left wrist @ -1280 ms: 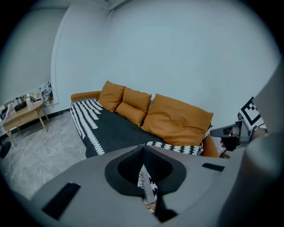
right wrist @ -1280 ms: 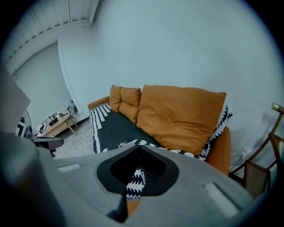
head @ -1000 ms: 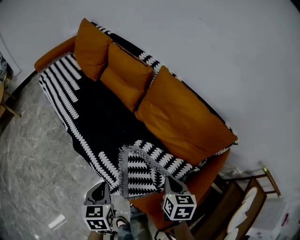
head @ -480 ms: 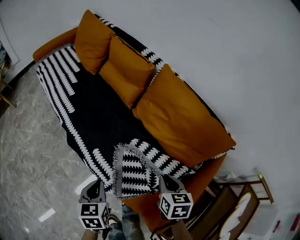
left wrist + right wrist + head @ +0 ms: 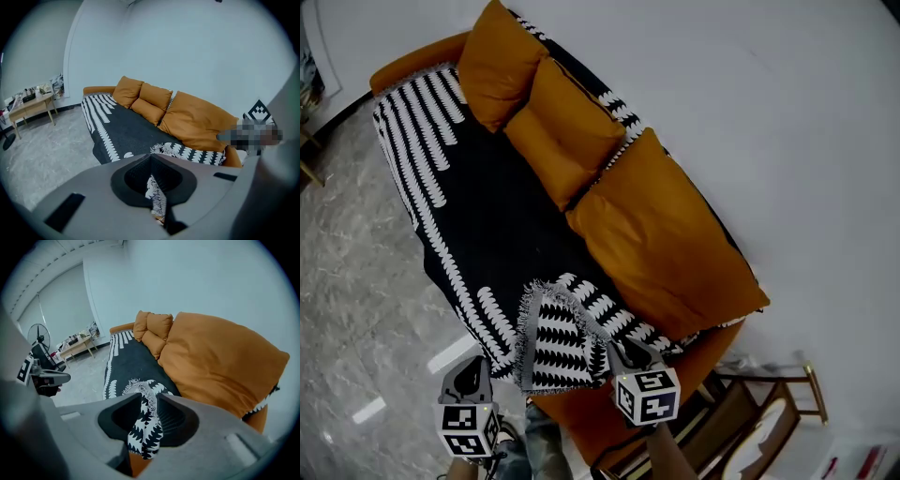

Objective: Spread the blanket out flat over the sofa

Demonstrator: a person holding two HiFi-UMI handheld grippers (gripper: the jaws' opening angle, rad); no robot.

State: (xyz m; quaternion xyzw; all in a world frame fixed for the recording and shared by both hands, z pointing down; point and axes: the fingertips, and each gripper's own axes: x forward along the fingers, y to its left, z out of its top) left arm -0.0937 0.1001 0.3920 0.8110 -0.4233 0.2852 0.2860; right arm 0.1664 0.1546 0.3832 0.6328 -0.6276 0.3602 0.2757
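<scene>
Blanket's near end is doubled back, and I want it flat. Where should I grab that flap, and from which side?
Probably the flap's fringed edge, near its corners, approached from the sofa's bare near end. The fringe lies on top of the blanket, loose and uncovered, so jaws can close across it and draw it toward that end.

The person's rig is basically two matching handheld tools. The grey matte-plastic left tongs (image 5: 476, 367) carry a white cube (image 5: 467, 431) printed with black square markers on every face you can see. The right tongs (image 5: 630, 354) have their own marker cube (image 5: 647, 397), same deal. Up close, the smooth pale grey shell (image 5: 89, 206) has a dark rectangular slot (image 5: 65, 212) sunk into it. The inner pads (image 5: 133, 180) are black and finely ribbed, scooped into a diamond-ish hollow. Low between the cubes there's what looks like a blue-grey trouser leg (image 5: 546, 448), too small to say more.
</scene>
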